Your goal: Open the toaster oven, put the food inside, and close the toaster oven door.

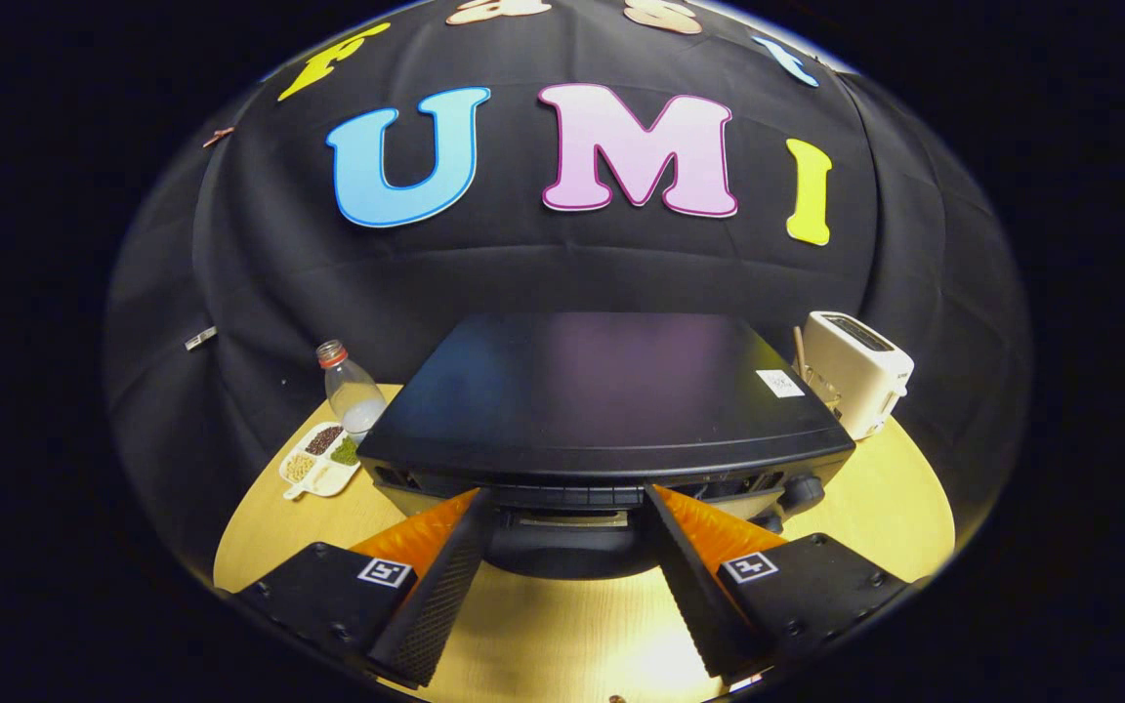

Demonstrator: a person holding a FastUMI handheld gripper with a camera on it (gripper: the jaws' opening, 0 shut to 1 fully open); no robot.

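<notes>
A black toaster oven (602, 391) stands on the round wooden table (865, 498), and I look down on its flat top from the front. My gripper (567, 498) is open, its fingers spread wide and reaching up to the oven's front edge. Between the fingers lies the dark rounded upper part of the oven door (567, 547); neither finger visibly presses on it. A knob (802, 491) shows at the oven's front right corner. A white divided dish (320, 459) with beans and grains in its compartments sits to the left of the oven.
A clear plastic bottle (353, 395) with a red cap stands behind the dish, close to the oven's left side. A white pop-up toaster (855, 371) is at the oven's back right. Bare table (562, 635) shows below the fingers.
</notes>
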